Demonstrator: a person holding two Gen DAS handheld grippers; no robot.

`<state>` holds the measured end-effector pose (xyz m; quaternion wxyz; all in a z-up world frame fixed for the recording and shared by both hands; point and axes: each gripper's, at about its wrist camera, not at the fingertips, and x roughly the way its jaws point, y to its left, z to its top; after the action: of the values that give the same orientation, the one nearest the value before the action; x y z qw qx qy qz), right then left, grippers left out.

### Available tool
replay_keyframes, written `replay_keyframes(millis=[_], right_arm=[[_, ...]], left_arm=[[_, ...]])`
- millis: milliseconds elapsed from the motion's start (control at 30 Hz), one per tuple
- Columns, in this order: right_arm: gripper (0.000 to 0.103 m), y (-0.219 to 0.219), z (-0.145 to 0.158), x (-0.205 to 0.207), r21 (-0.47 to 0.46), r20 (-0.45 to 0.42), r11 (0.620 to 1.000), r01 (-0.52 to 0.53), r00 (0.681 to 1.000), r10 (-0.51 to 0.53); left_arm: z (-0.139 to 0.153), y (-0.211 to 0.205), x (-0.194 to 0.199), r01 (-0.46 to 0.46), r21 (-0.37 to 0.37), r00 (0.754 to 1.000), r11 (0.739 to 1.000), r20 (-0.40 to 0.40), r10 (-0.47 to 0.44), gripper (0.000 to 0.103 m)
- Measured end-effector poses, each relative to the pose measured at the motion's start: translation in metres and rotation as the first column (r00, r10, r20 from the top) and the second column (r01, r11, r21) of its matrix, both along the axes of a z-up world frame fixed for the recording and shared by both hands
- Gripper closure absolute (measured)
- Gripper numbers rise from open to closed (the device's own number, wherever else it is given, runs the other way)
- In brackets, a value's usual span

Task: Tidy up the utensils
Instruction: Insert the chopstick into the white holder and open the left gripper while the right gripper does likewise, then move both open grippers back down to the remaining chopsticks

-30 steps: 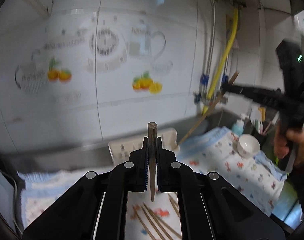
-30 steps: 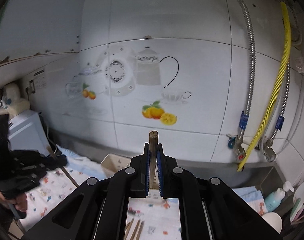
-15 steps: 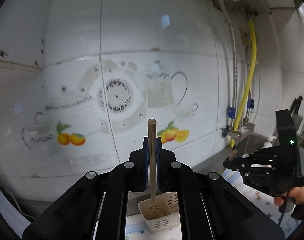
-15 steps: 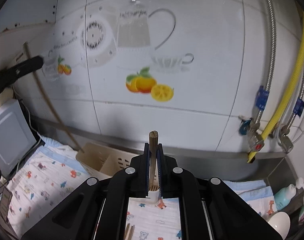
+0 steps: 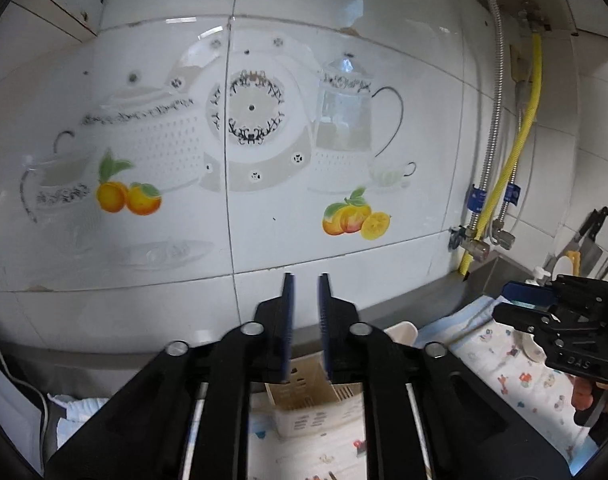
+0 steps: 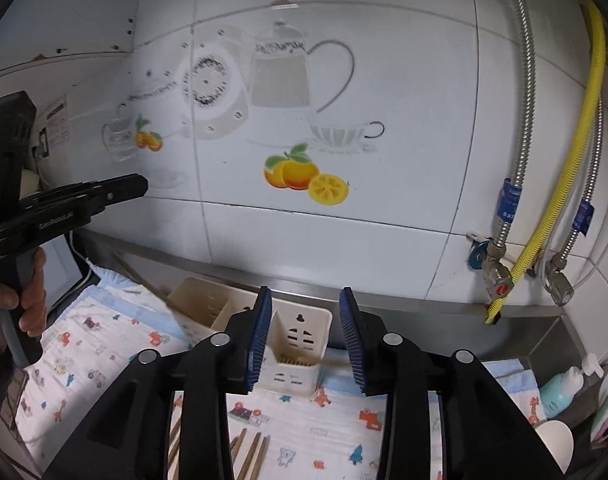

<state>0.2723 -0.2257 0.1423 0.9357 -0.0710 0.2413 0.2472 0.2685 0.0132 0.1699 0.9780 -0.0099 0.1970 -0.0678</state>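
Observation:
A cream slotted utensil holder [image 6: 299,336] stands on the cloth against the wall, just beyond my right gripper [image 6: 306,292]. Its jaws are opening and nothing is between them. A blurred chopstick [image 6: 143,276] slants into the holder's left compartment, and another brown stick [image 6: 334,360] lies across the right one. Several loose chopsticks [image 6: 249,454] lie on the cloth under my right gripper. In the left wrist view my left gripper [image 5: 306,280] hangs over the holder [image 5: 299,392], its jaws opening and bare. A hand holds each gripper, as the other camera shows: left gripper [image 6: 141,186], right gripper [image 5: 520,300].
A patterned cloth [image 6: 83,344] covers the steel counter. The tiled wall [image 6: 344,232] rises right behind the holder. A yellow hose [image 6: 576,184] and valves hang at the right. A soap bottle [image 6: 560,392] and a white bowl [image 6: 556,444] sit at the far right, knives [image 5: 588,240] beyond.
Both grippers held an upright chopstick before; now both jaws have parted and the sticks are gone from them. Both views have closed in on the holder.

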Motion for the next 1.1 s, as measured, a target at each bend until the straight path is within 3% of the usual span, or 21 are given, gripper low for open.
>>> replay_keyframes(millis=[67,300,633,867,1100], right_arm=[[0.063,-0.004,0.002,-0.014,0.006,0.000,1.000,-0.010,1.000,0.010],[0.058,-0.019,-0.004,-0.083,0.020,-0.014,0.998,-0.061,0.998,0.061],[0.058,-0.043,-0.029,-0.173,0.048,-0.022,0.995,-0.082,0.996,0.084],[0.058,-0.052,-0.064,-0.205,0.001,-0.035,0.999,-0.039,0.999,0.039],[0.058,-0.051,-0.105,-0.226,-0.015,-0.066,1.000,-0.007,0.998,0.006]], left_arm=[[0.004,0.001,-0.013,-0.002,0.003,1.000,1.000,0.012,0.002,0.075],[-0.006,0.000,-0.075,0.002,-0.003,1.000,1.000,-0.031,-0.002,0.062],[-0.085,-0.003,-0.156,-0.001,-0.028,0.980,1.000,-0.201,-0.004,0.060],[-0.154,-0.008,-0.195,-0.036,-0.066,0.940,0.997,-0.341,0.011,0.060],[-0.207,-0.033,-0.219,-0.002,-0.056,0.897,0.998,-0.441,-0.023,0.062]])
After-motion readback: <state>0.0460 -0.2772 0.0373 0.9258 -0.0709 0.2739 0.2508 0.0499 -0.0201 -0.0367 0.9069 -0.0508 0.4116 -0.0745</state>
